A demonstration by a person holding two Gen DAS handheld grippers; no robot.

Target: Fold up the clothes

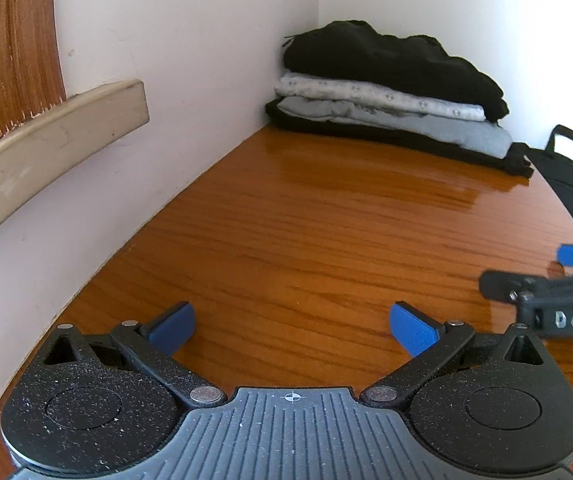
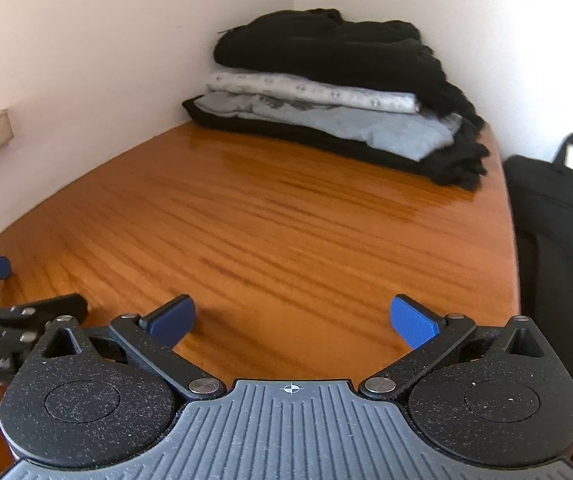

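Both claws hover low over the wooden table (image 1: 306,220), spread wide and grasping nothing: the left gripper (image 1: 292,326) and, just to its right, the right gripper (image 2: 292,320). Well ahead of both, a stack of folded clothes (image 2: 326,92) sits in the wall corner; a black bag (image 2: 558,232) stands off the right claw's right side

Stack of clothes (image 2: 326,92) sits on table (image 2: 286,232) in far corner.

Glossy orange-brown wooden bench (image 2: 286,216) sitting tight in the white corner, carrying at its far end a stack of folded clothes (image 2: 338,92): black garment lying directly on the wood, grey and patterned pale ones above it, bulky black one topping the pile.
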